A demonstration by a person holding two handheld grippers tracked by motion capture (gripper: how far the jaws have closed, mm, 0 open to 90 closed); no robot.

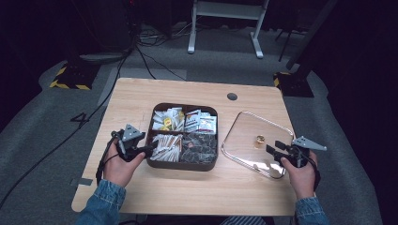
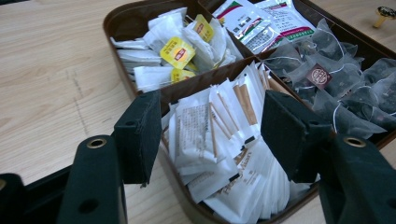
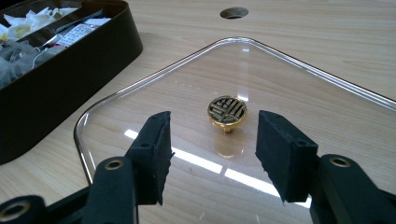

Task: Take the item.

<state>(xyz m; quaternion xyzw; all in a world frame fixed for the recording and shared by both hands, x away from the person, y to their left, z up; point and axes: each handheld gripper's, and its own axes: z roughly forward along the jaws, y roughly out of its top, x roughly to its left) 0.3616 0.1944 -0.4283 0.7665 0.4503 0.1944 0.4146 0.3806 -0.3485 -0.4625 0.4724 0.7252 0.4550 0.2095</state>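
A dark brown box (image 1: 151,140) with four compartments sits mid-table, full of tea bags and sachets. My left gripper (image 1: 149,149) is at its near left corner, jaws open over the white paper sachets (image 2: 219,140) with nothing pinched. Right of the box lies a clear glass lid (image 1: 244,127) with a small gold knob (image 1: 259,138). My right gripper (image 1: 273,147) hovers low over the lid's near side, jaws open, the gold knob (image 3: 227,111) just ahead between them and untouched.
Yellow-tagged tea bags (image 2: 177,51) fill the far left compartment, printed packets (image 2: 261,21) the far right, dark mesh bags (image 2: 327,79) the near right. A round cable hole (image 1: 232,96) is in the table behind the lid. Bare wood lies left of the box.
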